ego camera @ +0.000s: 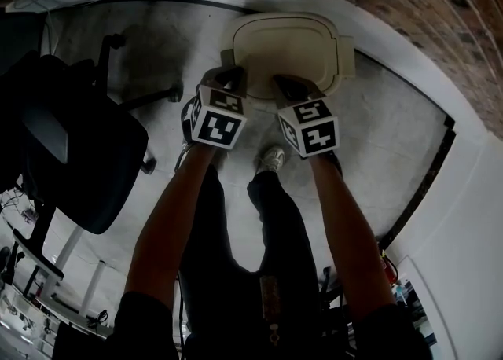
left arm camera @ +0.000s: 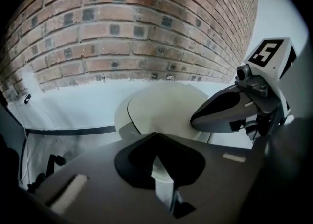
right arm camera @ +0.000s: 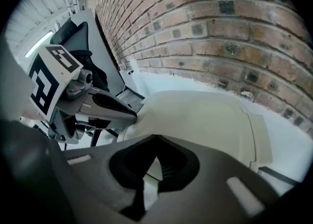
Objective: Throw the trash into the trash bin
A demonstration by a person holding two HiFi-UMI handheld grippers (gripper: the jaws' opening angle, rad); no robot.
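Observation:
A cream trash bin [ego camera: 287, 48] with its lid down stands on the floor against the brick wall. It fills the middle of the left gripper view [left arm camera: 166, 108] and the right gripper view [right arm camera: 210, 120]. My left gripper [ego camera: 228, 77] hangs over the bin's near left edge, and its jaws meet at the tip [left arm camera: 155, 135]. My right gripper [ego camera: 288, 83] hovers beside it over the near right edge, jaws also together [right arm camera: 155, 137]. Nothing shows between either pair of jaws. No trash is in view. Each gripper appears in the other's view, the right [left arm camera: 198, 118] and the left [right arm camera: 133, 116], both tapering to a closed point.
A black office chair [ego camera: 78, 154] stands at the left on the grey floor. The brick wall [left arm camera: 132, 32] with a white base strip runs behind the bin. The person's shoes [ego camera: 271, 158] are just in front of the bin. A black floor strip [ego camera: 424, 170] curves at the right.

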